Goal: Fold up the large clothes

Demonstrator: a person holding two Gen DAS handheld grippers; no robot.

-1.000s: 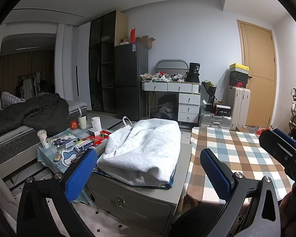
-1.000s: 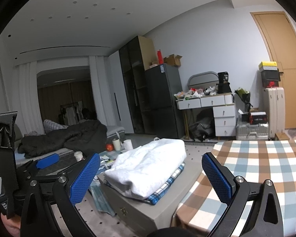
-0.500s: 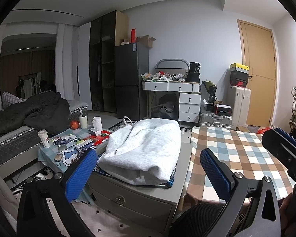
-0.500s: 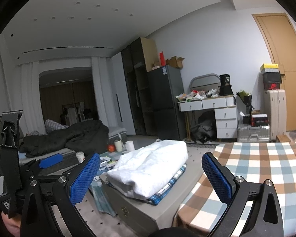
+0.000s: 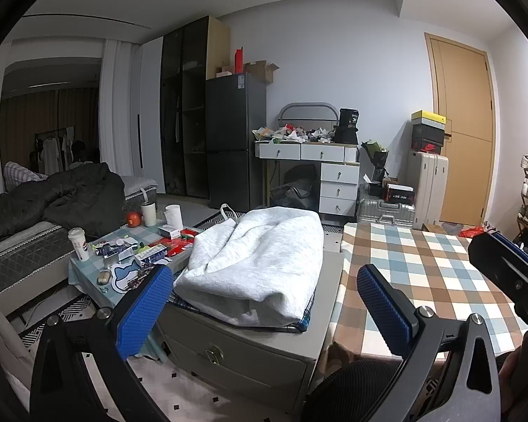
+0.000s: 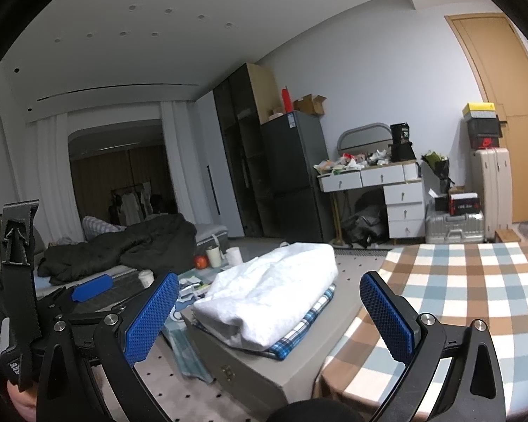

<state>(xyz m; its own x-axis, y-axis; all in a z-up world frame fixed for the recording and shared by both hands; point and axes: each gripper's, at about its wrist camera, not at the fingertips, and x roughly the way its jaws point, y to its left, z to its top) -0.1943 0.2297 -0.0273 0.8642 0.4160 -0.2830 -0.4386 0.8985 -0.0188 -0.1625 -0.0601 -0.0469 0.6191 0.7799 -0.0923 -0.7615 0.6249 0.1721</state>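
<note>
A folded light grey garment (image 5: 260, 256) lies on a blue plaid garment (image 5: 308, 313) on top of a grey storage box (image 5: 250, 344). It also shows in the right wrist view (image 6: 274, 292), with the plaid one (image 6: 299, 334) under it. My left gripper (image 5: 264, 302) is open and empty, held in the air short of the box. My right gripper (image 6: 269, 313) is open and empty, raised higher. The right gripper shows at the right edge of the left view (image 5: 507, 270); the left one shows low left in the right view (image 6: 88, 286).
A table with a checked cloth (image 5: 422, 270) stands right of the box. A cluttered low table (image 5: 123, 256) with cups stands to the left, a bed with a dark duvet (image 5: 52, 200) beyond it. A fridge (image 5: 234, 140), white drawers (image 5: 334, 183) and suitcases (image 5: 427, 183) line the far wall.
The right wrist camera has tilted a little upward, so the box and garments sit lower in its view. The left gripper has barely moved. Both stay open.
</note>
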